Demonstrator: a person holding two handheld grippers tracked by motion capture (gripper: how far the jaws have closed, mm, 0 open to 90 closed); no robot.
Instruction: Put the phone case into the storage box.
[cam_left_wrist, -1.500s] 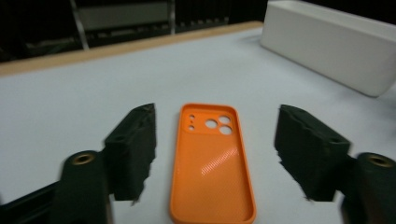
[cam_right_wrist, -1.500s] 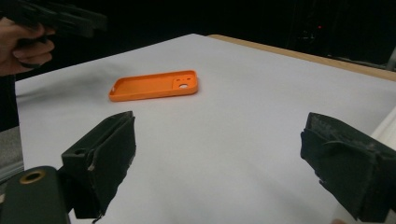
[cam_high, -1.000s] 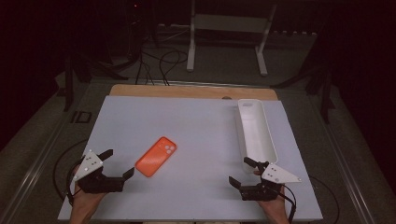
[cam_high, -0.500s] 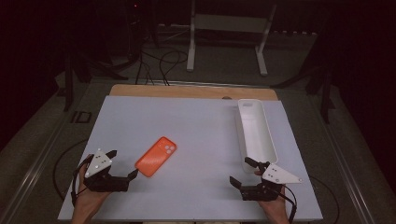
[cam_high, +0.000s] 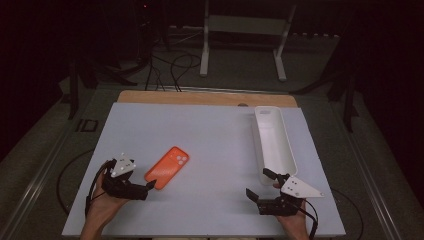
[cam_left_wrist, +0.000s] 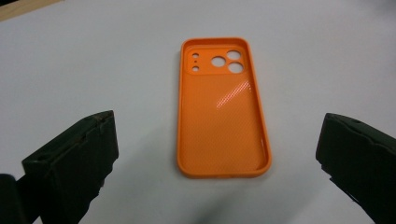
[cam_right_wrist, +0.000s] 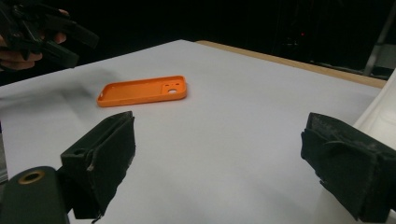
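Orange, and hollow side up: the phone case (cam_high: 168, 168) lies flat on the pale bench (cam_high: 210, 135), camera cut-outs at its far end, and everything here is best placed from it. The left gripper (cam_high: 141, 191) sits just beside the case's near end, jaws spread wide and clear of it; in the left gripper view the case (cam_left_wrist: 223, 108) runs straight away between the two black jaws, its long axis in line with the gripper's reach, near short edge closest. So the left hand (cam_high: 102, 202) is plainly the nearer one, and my read is that a short push forward would bring the jaws either side of the case's long edges. The right gripper (cam_high: 262, 186) is well apart from the case, off toward the bench's other side, jaws also spread with nothing between them; from its view the case (cam_right_wrist: 142, 91) lies broadside and far off. A long white tray (cam_high: 272, 145) stands beyond the right gripper, well away from the case and empty. The bench top is smooth and matt, a wooden strip showing at its far edge. Beyond it the room is dark, with cables on the floor and a white metal stand (cam_high: 242, 30).
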